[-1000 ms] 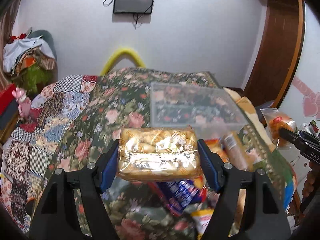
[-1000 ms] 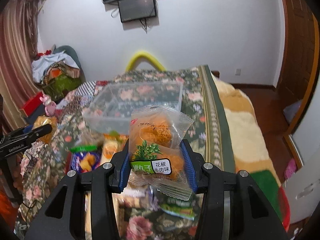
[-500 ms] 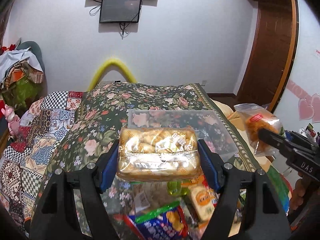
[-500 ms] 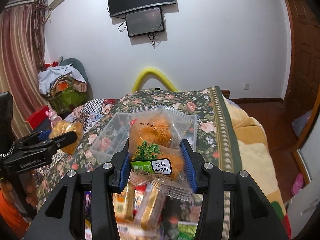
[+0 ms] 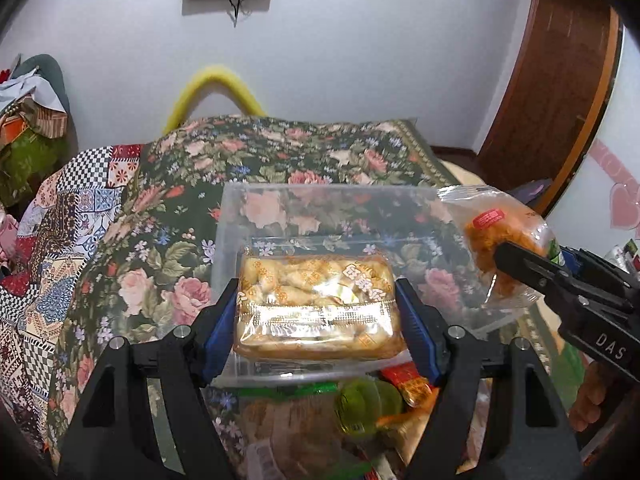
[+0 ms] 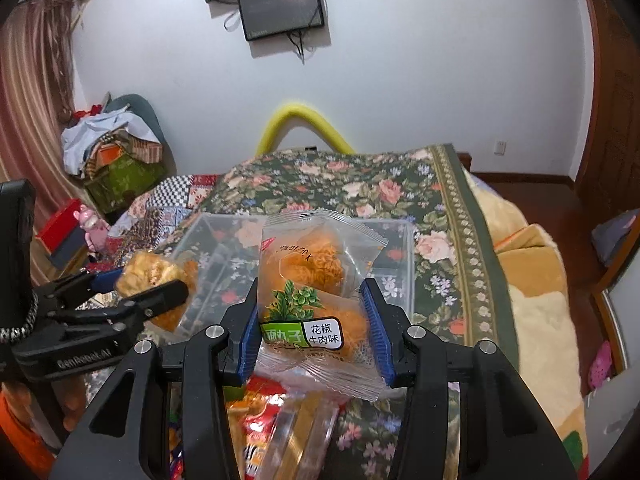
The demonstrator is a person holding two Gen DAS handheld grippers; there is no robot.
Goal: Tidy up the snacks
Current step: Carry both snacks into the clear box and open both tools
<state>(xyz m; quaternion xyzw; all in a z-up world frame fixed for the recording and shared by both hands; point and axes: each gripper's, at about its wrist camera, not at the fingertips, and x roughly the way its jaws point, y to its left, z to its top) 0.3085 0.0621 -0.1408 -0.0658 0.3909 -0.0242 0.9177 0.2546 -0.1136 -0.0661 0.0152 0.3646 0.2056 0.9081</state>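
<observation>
Progress looks early: the clear plastic bin [image 5: 320, 216] on the floral bedspread [image 5: 168, 184] appears to hold nothing yet, since only the flower pattern shows through its floor and walls. Both grippers carry something. The left gripper [image 5: 318, 316] is clamped on a flat pack of golden pastry [image 5: 316, 304], held at the bin's near wall, toward its left end. The right gripper [image 6: 312, 320] is closed around a clear bag of orange noodle balls [image 6: 312, 280] with a green label, held at the bin's near right corner. Whether either pack is already past the rim I cannot tell.

Unsorted snacks [image 6: 264, 420] lie heaped on the bedspread in front of the bin's near wall, among them a red wrapper and a green item [image 5: 368, 404], blurred in both views. By my judgement, these two packs are the first to go in, and nearly all the sorting remains: lower, release, then return for the heap.
</observation>
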